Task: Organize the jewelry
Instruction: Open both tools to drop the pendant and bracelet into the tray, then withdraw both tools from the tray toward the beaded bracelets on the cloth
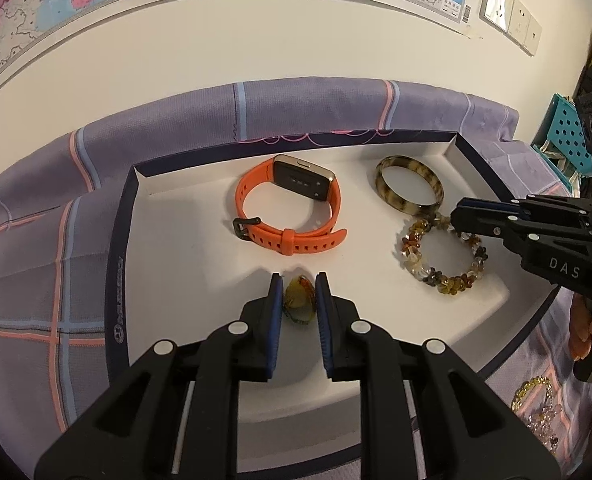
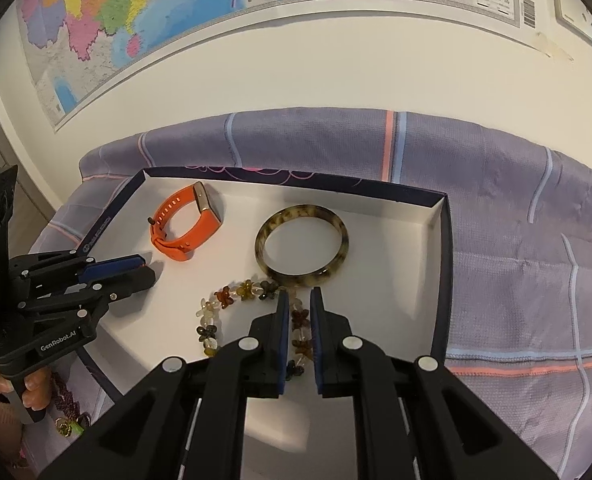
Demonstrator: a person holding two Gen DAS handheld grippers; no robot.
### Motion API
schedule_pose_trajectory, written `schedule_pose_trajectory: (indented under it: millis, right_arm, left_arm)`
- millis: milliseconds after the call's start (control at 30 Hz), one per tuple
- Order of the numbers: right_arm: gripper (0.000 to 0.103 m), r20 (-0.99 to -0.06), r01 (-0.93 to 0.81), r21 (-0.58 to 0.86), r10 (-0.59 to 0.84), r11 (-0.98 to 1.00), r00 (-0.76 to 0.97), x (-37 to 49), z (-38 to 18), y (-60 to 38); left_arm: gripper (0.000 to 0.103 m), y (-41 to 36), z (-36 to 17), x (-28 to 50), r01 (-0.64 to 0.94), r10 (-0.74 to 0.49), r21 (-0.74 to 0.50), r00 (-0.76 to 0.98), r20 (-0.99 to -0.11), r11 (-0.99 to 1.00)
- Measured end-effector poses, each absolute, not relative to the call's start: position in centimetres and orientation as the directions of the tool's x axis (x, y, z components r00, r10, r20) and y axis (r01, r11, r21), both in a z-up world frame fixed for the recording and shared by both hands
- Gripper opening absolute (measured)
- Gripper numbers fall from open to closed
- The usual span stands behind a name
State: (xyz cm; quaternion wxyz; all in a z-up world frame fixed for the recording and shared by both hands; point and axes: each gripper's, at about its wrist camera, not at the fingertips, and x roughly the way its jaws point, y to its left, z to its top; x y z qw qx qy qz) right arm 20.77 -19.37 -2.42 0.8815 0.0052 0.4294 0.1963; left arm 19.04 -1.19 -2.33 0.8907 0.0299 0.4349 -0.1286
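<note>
A shallow white tray [image 1: 167, 240] with dark navy walls sits on a purple plaid cloth [image 1: 35, 208], below a wall map [image 2: 155, 12]. Three pieces of jewelry already lie in the tray: an orange watch [image 1: 291, 204] toward the back left, a mottled brown bangle [image 2: 302, 244] toward the back right, and a beaded bracelet [image 1: 442, 258] of amber and clear stones just in front of the bangle, touching it.

The step in hand looks like placing items in the tray. The left gripper [image 1: 300, 284] is low over the tray's front, its fingers part-spread around a small amber pendant [image 1: 299, 300]; whether the pads press it cannot be told. The right gripper [image 2: 299, 300] has its fingers narrowly apart astride the near side of the bracelet, seemingly not squeezing.

Next, each gripper would likely need to spread and lift straight up without dragging its piece, then go for more jewelry.

More jewelry lies on the cloth outside the tray: a yellowish beaded piece [image 1: 534, 394] and a dark braided cord [image 2: 65, 404], both cut off and hard to make out. The pendant is mostly hidden between the fingers.
</note>
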Motion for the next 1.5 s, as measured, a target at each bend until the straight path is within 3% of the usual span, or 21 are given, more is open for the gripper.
schedule_pose_trajectory:
  millis: [133,200,433,500,700,867,1067,1500]
  right_arm:
    - [0.01,-0.753,-0.334,0.181,0.349,0.925,0.559,20.7,-2.3,-19.6]
    - [0.013,-0.75,-0.328,0.181,0.346,0.927,0.563,20.6,-2.1,-19.8]
    - [0.021,-0.742,-0.328,0.181,0.348,0.927,0.574,20.0,-1.6,-20.1]
    - [0.021,-0.741,-0.328,0.18,0.347,0.927,0.575,19.9,-1.5,-20.2]
    - [0.029,-0.732,-0.326,0.186,0.352,0.927,0.584,19.1,-1.1,-20.8]
    - [0.029,-0.722,-0.336,0.185,0.359,0.924,0.591,18.4,-0.5,-21.1]
    - [0.03,-0.711,-0.363,0.186,0.38,0.913,0.592,17.1,0.2,-21.1]
    - [0.038,-0.682,-0.437,0.167,0.423,0.884,0.597,11.8,2.5,-21.5]
  left_arm:
    - [0.019,-1.3,-2.3,19.3,0.248,-0.198,-0.057,0.591,-0.782,0.967]
    - [0.03,-1.2,-2.2,19.3,0.241,-0.194,-0.056,0.599,-0.777,0.969]
    - [0.04,-0.8,-0.8,18.6,0.247,-0.218,-0.074,0.63,-0.745,0.966]
    - [0.052,-0.5,-0.1,18.1,0.241,-0.218,-0.074,0.651,-0.727,0.968]
    - [0.053,1.0,2.0,16.8,0.232,-0.233,-0.095,0.697,-0.678,0.968]
    - [0.054,2.6,3.5,15.0,0.201,-0.22,-0.103,0.734,-0.642,0.974]
    - [0.056,3.8,3.7,13.1,0.208,-0.264,-0.164,0.726,-0.635,0.964]
    - [0.057,2.9,3.4,8.3,0.269,-0.309,-0.161,0.714,-0.629,0.95]
